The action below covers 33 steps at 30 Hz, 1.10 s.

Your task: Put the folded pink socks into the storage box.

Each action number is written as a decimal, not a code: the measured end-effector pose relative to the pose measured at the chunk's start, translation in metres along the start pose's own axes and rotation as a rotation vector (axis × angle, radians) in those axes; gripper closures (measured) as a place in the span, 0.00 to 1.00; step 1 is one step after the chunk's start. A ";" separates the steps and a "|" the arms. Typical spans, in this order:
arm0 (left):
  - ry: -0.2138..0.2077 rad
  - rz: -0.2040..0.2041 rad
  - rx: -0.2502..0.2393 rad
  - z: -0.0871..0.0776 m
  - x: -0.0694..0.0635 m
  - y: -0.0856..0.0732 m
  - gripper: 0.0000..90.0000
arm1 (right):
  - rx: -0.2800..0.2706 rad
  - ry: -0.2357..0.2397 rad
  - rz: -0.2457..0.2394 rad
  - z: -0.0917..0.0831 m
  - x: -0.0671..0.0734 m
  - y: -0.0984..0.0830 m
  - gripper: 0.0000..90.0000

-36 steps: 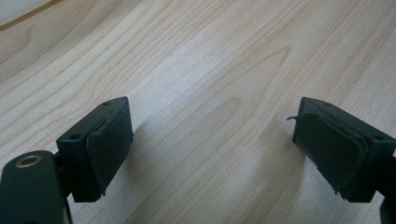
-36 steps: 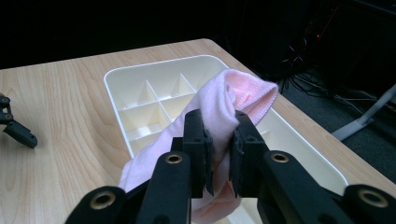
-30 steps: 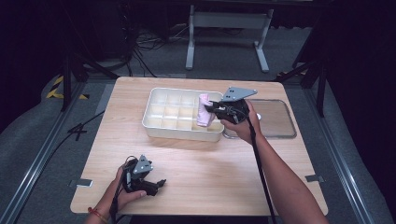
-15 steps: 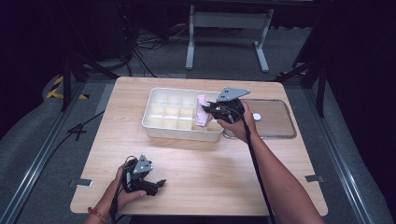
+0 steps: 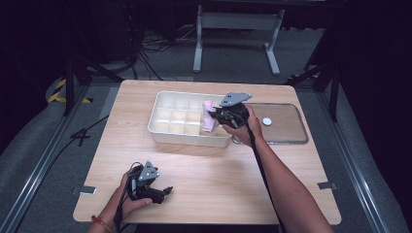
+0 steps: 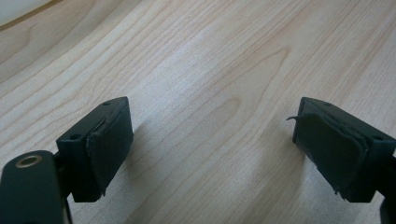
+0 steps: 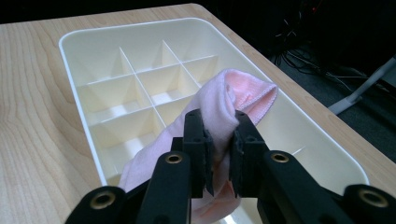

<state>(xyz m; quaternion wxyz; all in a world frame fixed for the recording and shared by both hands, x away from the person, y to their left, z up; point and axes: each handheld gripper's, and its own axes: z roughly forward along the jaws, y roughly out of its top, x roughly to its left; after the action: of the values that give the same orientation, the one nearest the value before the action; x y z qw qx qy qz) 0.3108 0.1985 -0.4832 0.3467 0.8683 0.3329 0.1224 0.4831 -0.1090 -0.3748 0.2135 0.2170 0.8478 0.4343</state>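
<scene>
One pink cloth clamped in the right gripper over one white divided tray; one clear lid beside it; left gripper spread wide, nothing held, on one wooden table.

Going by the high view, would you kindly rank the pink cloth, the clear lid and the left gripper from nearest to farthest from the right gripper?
1. pink cloth: clamped in the right gripper, over the tray.
2. clear lid: flat beside the hand.
3. left gripper: near table edge.
</scene>
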 end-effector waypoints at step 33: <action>0.000 0.000 -0.001 0.000 0.000 0.000 0.14 | 0.196 0.070 -0.108 0.043 0.014 -0.019 0.88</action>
<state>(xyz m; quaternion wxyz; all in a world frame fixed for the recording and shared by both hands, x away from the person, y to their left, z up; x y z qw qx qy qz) 0.3108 0.1985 -0.4833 0.3471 0.8683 0.3328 0.1223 0.4914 -0.0837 -0.4156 0.1848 0.1757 0.9035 0.3444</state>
